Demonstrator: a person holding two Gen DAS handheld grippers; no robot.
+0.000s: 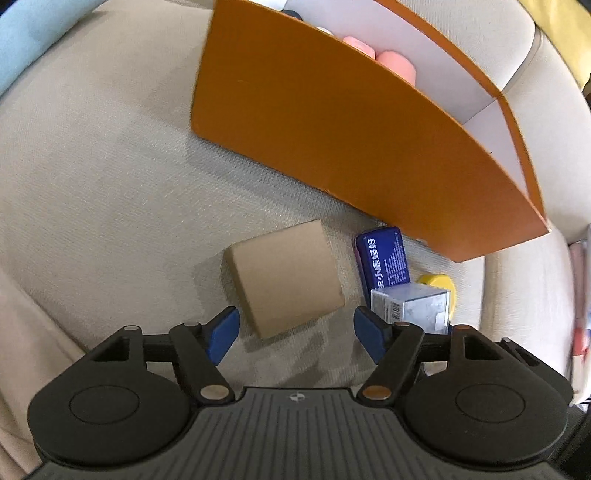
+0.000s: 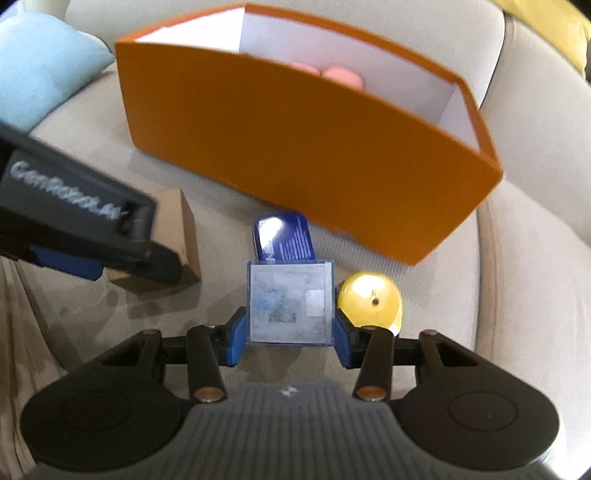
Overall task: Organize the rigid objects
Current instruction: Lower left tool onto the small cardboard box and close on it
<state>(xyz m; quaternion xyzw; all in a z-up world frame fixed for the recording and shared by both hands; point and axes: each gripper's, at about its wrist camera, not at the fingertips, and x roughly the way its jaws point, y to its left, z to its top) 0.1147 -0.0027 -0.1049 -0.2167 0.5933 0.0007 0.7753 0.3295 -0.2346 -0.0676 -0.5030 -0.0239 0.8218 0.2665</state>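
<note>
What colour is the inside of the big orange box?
White inside the orange box, with pink items in it; the right wrist view shows it best.

A beige sofa seat [image 1: 110,166] is seen as the ground surface, its woven fabric creased toward the near left edge. A light blue cushion [image 2: 40,66] is propped at the seat's far left corner. A yellow cushion [image 2: 550,26] is glimpsed beyond the seat's far right.

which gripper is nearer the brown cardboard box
Left. The left gripper hangs right over the brown cardboard box, jaws open. The right gripper is off to the box's right, shut on the clear box.
</note>
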